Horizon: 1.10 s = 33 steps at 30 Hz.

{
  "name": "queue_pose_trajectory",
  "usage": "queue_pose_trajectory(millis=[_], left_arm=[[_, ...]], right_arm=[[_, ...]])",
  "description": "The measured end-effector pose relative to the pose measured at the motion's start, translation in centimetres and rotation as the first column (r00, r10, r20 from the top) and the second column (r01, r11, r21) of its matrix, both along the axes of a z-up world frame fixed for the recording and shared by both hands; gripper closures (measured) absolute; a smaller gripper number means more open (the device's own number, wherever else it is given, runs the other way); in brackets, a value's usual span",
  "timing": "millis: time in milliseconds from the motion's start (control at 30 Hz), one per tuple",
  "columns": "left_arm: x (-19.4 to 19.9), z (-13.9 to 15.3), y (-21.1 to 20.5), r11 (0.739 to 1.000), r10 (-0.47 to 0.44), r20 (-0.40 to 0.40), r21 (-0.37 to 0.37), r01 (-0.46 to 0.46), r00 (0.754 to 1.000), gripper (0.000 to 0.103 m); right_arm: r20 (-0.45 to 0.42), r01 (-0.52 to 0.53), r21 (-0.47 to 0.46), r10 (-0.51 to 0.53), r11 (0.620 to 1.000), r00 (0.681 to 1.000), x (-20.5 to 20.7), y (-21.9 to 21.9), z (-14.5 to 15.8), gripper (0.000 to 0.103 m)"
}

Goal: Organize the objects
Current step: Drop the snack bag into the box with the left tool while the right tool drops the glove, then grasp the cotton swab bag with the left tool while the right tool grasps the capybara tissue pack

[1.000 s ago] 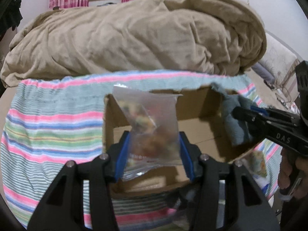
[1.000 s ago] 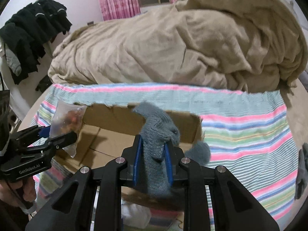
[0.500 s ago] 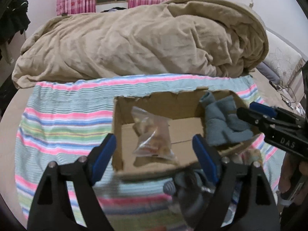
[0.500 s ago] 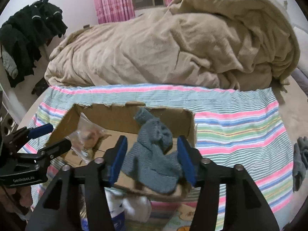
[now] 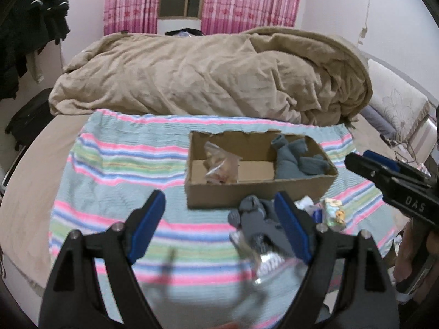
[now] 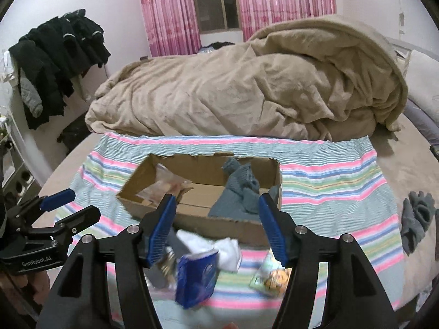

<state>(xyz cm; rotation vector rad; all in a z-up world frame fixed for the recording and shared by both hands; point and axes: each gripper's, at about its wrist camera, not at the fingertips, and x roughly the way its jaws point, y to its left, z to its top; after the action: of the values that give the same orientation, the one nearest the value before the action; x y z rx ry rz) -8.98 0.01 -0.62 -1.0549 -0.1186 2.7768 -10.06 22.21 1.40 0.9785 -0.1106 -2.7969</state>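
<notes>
A cardboard box (image 5: 258,190) (image 6: 219,224) sits on a striped cloth on the bed. Inside lie a clear snack bag (image 5: 219,164) (image 6: 164,187) at the left and a blue-grey knit garment (image 5: 296,161) (image 6: 238,194) at the right. My left gripper (image 5: 219,227) is open and empty, pulled back in front of the box, above a grey sock (image 5: 255,222). My right gripper (image 6: 216,227) is open and empty, over a white cloth (image 6: 219,249) and a blue packet (image 6: 196,279). Each gripper shows in the other's view, the right one (image 5: 384,175) and the left one (image 6: 63,213).
A heaped beige blanket (image 5: 214,76) lies behind the box. A cartoon-print packet (image 6: 271,277) (image 5: 333,215) lies in front of the box at the right. Grey gloves (image 6: 417,219) lie at the cloth's right edge. Dark clothes (image 6: 55,63) hang at the left.
Both grippers opened, dropping the snack bag and the knit garment into the box, then pulled back toward the near edge of the bed.
</notes>
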Motion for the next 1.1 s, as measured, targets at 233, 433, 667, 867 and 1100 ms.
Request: queue_pose_trajectory(millis=[233,433,667,867,1100], left_arm=[[4.3,0.2,-1.2,1.0,0.029,-0.014,0.005,-0.029,0.999,0.019],[7.3,-1.0,-1.6,0.998,0.057,-0.018,-0.007,-0.058,0.998,0.019],[8.7,-3.5,-2.2,0.996,0.088,0.015,0.001,-0.088,0.996,0.019],[9.0,-4.6,-4.3,0.984,0.162,0.01,0.076,-0.162,0.987,0.012],[5.5,-7.5,-4.2,0.991,0.126,0.043,0.048,-0.128,0.991,0.012]], right_arm=[[-0.02,0.005,-0.004,-0.005,1.0,1.0,4.1,-0.4,1.0,0.036],[-0.003,0.003,0.004,-0.003,1.0,1.0,6.3,-0.7,0.0,0.028],[0.054,0.001,0.029,-0.002,1.0,0.999,6.5,-0.8,-2.5,0.026],[0.098,0.008,0.036,-0.012,0.999,0.995,5.7,0.2,-3.9,0.025],[0.032,0.027,0.146,-0.032,0.989,0.999,3.7,0.9,-2.2,0.025]])
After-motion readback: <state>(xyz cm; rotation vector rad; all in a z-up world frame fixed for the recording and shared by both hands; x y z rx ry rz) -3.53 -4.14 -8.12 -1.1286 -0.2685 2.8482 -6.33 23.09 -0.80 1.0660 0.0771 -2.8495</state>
